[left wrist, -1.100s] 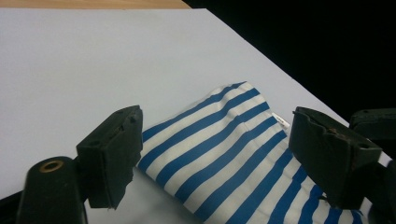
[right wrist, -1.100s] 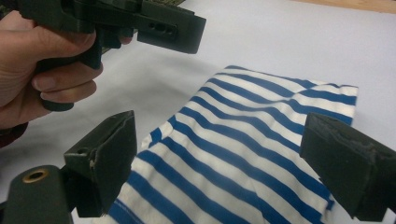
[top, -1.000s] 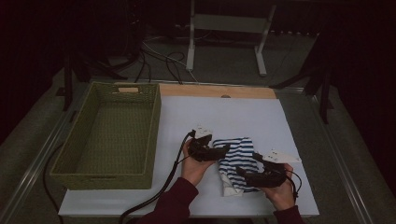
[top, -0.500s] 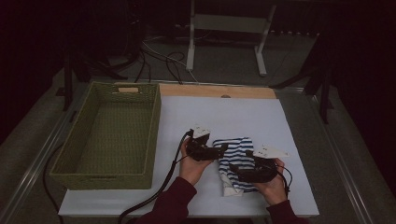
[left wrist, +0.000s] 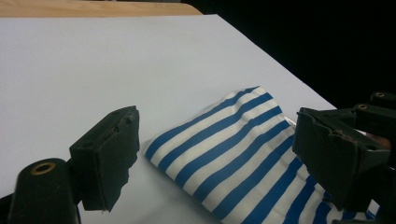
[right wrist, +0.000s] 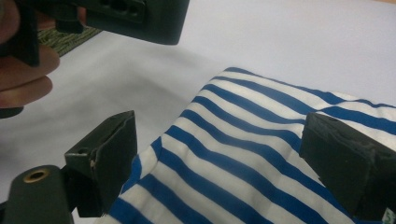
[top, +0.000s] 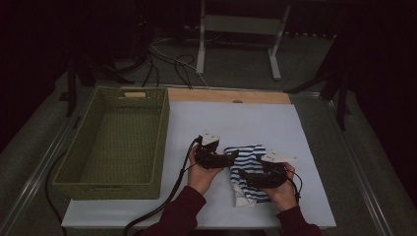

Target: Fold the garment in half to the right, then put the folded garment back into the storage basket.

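Nearest the bottom edge of the high view, two forearms in dark red sleeves (top: 179,216) reach in over the white table (top: 246,120). The right gripper (top: 246,177) sits lowest, over the near part of a folded blue-and-white striped cloth (top: 246,160) that lies flat on the table. In the right gripper view its fingers (right wrist: 100,161) stand wide apart, low over the stripes, one by the cloth's edge and the other farther in over the fabric — whether the pads touch the cloth I cannot tell.

A little farther in, the left gripper (top: 232,156) lies at the cloth's left edge, its black cable (top: 167,196) trailing back off the table's near edge. Its fingers (left wrist: 107,154) are also spread wide, straddling the folded corner of the cloth (left wrist: 233,149) — one over bare table, the other over the stripes — and clamp nothing.

To the left stands a green woven basket (top: 162,132), well apart from the cloth. Beyond the white sheet runs a strip of bare wood (top: 221,95), then the dim floor with a metal stand (top: 236,29) and loose cables (top: 172,59).
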`<state>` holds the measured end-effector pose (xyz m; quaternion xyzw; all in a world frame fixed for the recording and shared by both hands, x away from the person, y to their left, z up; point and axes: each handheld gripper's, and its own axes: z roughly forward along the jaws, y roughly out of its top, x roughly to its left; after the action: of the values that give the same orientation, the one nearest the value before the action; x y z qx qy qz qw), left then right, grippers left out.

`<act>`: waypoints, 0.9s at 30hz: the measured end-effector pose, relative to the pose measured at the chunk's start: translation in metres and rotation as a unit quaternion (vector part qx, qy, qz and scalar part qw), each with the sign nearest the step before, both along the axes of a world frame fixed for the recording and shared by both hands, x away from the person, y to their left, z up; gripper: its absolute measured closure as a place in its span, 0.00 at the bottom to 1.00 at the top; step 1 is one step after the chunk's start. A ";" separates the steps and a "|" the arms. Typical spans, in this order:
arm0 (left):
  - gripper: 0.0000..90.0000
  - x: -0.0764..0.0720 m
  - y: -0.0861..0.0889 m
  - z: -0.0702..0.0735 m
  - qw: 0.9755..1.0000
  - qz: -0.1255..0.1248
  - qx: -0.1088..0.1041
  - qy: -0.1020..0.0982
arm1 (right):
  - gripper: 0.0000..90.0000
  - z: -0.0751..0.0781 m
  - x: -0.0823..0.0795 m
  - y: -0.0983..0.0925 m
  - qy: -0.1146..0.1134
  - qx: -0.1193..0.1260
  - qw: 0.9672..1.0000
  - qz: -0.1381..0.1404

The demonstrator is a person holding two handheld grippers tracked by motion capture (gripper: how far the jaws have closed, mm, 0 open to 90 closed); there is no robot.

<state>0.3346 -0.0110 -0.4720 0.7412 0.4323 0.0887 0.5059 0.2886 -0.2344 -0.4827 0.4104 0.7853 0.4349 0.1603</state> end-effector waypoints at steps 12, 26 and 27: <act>0.17 -0.001 -0.001 -0.004 1.000 -0.003 0.005 0.004 | 0.13 -0.006 0.006 0.006 0.003 -0.017 1.000 0.005; 0.17 -0.006 -0.009 -0.015 1.000 -0.011 0.021 0.017 | 0.13 -0.020 0.015 0.004 0.016 -0.052 0.998 -0.020; 0.17 -0.006 -0.010 -0.017 0.999 -0.012 0.023 0.020 | 0.13 -0.021 0.015 0.004 0.019 -0.055 0.998 -0.022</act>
<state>0.3284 -0.0211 -0.4891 0.7594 0.4316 0.0780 0.4806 0.3035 -0.2306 -0.5039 0.4261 0.8018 0.3796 0.1774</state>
